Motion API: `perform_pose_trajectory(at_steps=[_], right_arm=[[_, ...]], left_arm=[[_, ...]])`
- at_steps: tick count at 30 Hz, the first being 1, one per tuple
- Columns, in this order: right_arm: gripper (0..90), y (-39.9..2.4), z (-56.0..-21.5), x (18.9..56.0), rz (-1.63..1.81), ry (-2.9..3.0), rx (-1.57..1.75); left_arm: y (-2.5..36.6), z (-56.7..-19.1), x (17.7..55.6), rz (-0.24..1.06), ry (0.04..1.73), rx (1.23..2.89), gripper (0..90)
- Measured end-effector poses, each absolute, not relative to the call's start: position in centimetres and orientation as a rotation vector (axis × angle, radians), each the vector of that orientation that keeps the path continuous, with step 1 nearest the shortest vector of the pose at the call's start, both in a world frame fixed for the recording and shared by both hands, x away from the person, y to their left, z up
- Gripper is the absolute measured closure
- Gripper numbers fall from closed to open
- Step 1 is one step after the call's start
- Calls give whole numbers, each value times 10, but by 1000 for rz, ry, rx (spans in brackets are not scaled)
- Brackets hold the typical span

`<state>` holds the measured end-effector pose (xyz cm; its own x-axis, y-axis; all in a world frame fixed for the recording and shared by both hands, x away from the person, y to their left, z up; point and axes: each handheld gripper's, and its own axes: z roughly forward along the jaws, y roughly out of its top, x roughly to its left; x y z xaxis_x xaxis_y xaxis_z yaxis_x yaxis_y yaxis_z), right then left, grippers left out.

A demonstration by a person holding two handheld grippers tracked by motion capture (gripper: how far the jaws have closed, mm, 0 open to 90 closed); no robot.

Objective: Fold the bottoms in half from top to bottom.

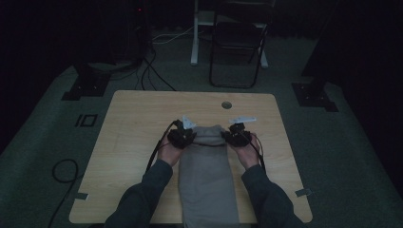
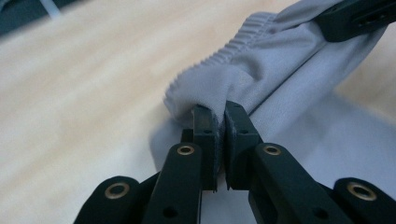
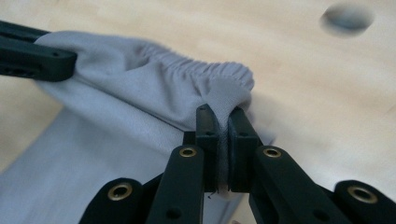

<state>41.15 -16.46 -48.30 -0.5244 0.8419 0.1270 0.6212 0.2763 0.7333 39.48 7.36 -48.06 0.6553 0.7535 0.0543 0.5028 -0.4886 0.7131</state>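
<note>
Left gripper (image 2: 217, 122): jaws pinching the grey garment's (image 1: 207, 183) elastic waistband corner.
Right gripper (image 3: 223, 122): jaws pinching the opposite waistband corner.
Tabletop (image 1: 138, 118): garment lying lengthwise.

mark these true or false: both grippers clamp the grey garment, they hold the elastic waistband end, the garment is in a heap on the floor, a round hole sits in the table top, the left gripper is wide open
1. Both the left gripper and the right gripper clamp the grey garment: true.
2. They hold the elastic waistband end: true.
3. The garment is heaped on the floor: false, it lies along the table.
4. A round hole sits in the table top: true.
5. The left gripper is wide open: false, it is shut on the cloth.
</note>
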Motion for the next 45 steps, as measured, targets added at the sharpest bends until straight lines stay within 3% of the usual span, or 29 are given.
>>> perform_pose_trajectory(at_steps=[4, 11, 16, 30, 38, 45], right_arm=[[856, -160, -506, 386, 1049, 2323, 1338], [845, -154, -530, 369, 967, 2380, 1325], [840, -151, -532, 387, 981, 2348, 1343], [833, -139, -533, 483, 957, 2229, 1460], [838, -141, -526, 497, 944, 2240, 1480], [848, -151, -486, 458, 1103, 2186, 1379]], left_arm=[[77, -502, 368, 396, 991, 2208, 851], [75, -529, 350, 401, 973, 2251, 849], [75, -531, 374, 457, 975, 2244, 850], [63, -529, 473, 607, 1093, 2257, 849], [60, -511, 479, 591, 1123, 2261, 852], [68, -460, 435, 588, 1009, 2155, 854]])
